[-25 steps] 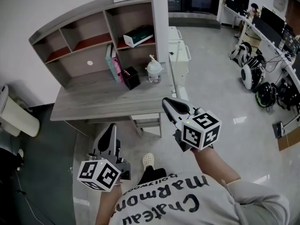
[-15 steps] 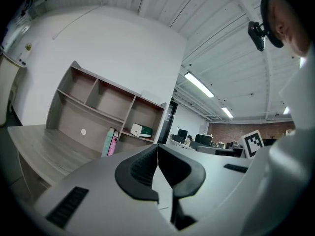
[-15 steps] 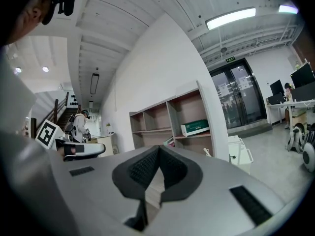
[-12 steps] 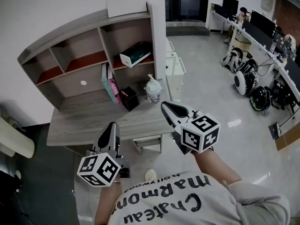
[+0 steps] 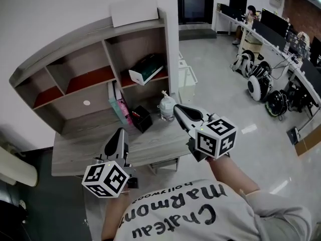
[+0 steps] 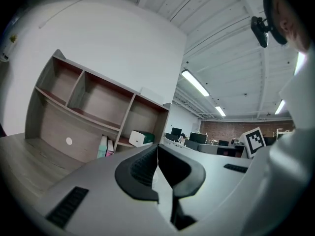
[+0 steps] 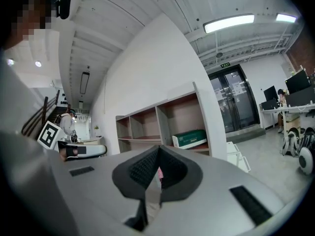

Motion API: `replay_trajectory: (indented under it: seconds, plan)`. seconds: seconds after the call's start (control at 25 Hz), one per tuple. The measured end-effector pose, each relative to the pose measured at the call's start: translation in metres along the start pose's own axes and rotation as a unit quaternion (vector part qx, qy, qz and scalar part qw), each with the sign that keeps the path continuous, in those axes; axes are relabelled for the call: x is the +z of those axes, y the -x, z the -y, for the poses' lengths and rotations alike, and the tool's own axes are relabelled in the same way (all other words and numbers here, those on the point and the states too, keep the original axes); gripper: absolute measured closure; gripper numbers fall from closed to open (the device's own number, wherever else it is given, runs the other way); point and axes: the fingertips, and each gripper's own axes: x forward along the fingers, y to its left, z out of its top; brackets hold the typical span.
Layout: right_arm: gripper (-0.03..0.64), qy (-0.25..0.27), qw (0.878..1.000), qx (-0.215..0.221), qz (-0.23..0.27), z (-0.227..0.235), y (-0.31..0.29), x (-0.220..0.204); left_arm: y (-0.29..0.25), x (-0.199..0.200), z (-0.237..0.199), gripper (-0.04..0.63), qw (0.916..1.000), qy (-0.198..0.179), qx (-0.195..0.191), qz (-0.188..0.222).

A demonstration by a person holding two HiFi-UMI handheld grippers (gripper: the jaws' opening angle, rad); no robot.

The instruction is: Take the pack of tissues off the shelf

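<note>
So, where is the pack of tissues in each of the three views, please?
Head view: pack of tissues in the rightmost shelf compartment, above centre.
Left gripper view: left of centre, same compartment.
Right gripper view: right of centre, same compartment.
Shared landmark: the shelf's right side panel, just beside it.

Lighting: bright, even, indoor; source is the ceiling strip lights [image 7: 236,22], blown out white.
Glare: pale reflections on the polished floor [image 5: 249,129].
Shadows: soft, inside the shelf [image 5: 90,69] compartments.
Distortion: strong fisheye in both gripper views; black vignetted corners, bowed edges.
Focus: nearest foreground soft, background sharp.
Colour: muted.
</note>
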Motion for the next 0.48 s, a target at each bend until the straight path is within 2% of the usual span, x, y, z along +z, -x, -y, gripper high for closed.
replay_trajectory:
  seconds: [0.28, 0.48]
  plan:
    - [0.604, -0.005, 1.000, -0.019, 0.006, 0.011, -0.045, 0.001, -0.034, 0.016, -0.036, 0.578, 0.9997, -0.006, -0.024, 0.001]
    - [0.604, -0.027, 0.999, -0.021, -0.004, 0.018, -0.076, -0.011, -0.053, 0.017, -0.059, 0.578, 0.9994, 0.000, -0.033, -0.005]
